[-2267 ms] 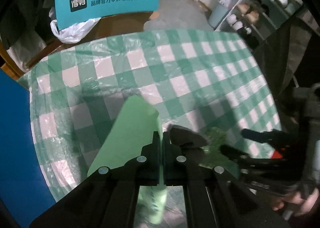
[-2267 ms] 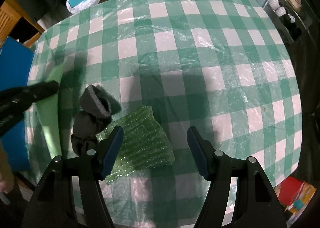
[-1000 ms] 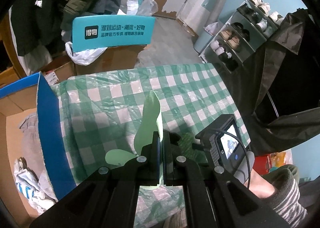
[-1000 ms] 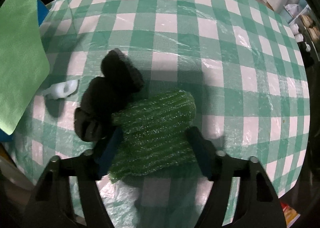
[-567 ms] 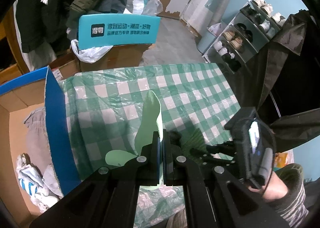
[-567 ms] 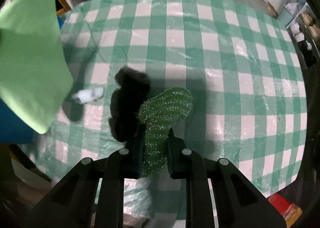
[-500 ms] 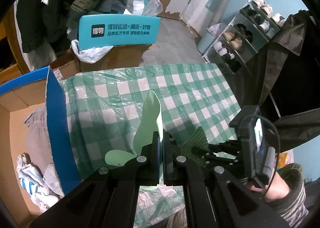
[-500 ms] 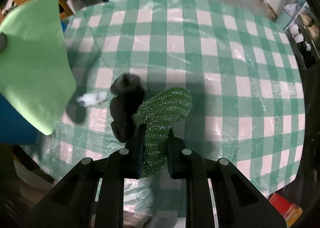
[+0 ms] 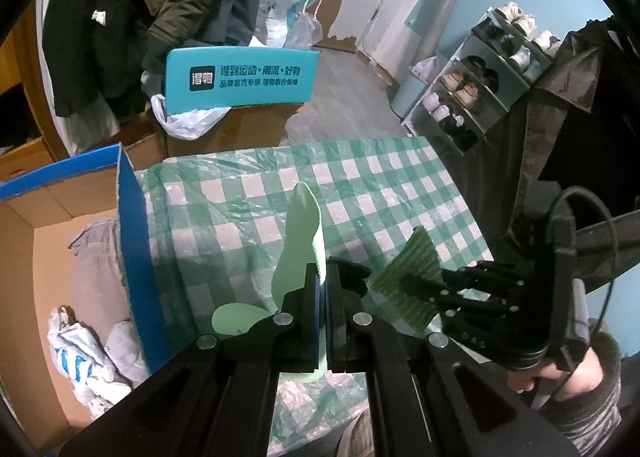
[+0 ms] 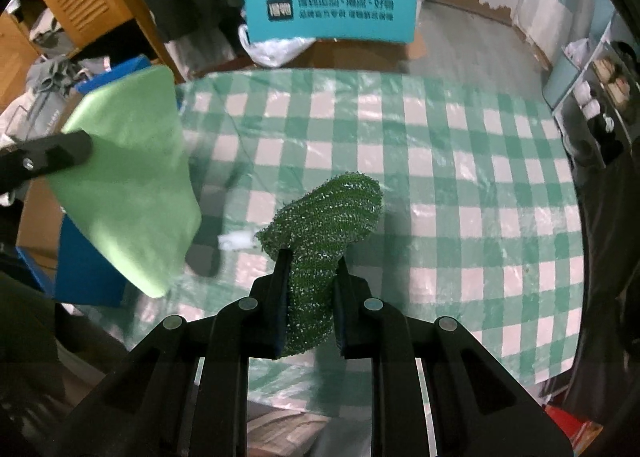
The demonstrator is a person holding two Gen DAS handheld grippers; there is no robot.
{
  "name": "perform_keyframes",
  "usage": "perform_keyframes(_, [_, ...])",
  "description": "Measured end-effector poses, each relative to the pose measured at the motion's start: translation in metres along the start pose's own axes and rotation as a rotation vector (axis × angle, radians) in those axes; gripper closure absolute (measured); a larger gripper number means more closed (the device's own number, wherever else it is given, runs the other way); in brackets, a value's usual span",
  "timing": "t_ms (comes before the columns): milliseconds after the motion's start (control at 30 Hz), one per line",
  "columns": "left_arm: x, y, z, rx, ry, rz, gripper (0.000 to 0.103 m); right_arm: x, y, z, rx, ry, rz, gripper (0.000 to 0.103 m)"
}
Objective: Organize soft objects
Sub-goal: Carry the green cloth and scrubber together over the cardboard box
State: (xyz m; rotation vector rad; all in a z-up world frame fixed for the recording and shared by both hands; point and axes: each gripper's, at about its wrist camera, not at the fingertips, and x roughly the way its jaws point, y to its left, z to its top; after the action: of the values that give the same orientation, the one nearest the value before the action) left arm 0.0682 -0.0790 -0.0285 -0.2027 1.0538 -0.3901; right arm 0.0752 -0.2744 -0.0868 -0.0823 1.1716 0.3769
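Counter (image 10: 460, 161), checked cloth: nearly bare. Open cardboard box (image 9: 60, 257) beside it already holds soft items. Left tool (image 9: 322, 289) clamped on light green cloth (image 9: 298, 253), lifted. Right tool (image 10: 310, 277) clamped on dark green scrubber (image 10: 324, 217), lifted. Small white scrap (image 10: 236, 239) remains. Judged late-stage; both items not yet deposited.

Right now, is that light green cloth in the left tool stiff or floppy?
Probably semi-floppy: the light green cloth curls and droops around the left tool. Likely light, since a thin edge pinch holds it.
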Motion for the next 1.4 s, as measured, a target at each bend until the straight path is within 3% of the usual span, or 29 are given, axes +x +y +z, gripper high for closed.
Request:
perform_keyframes(800, [-0.059,0.010,-0.003,0.003,-0.093,0.031,0.101,-0.042,0.053,0.029,-0.075,-0.119,0.071,0.086])
perform_keyframes(1400, [-0.109,0.043,-0.009,-0.053,-0.176,0.067,0.101,-0.052,0.113,0.054,-0.161,-0.158,0.130,0.086])
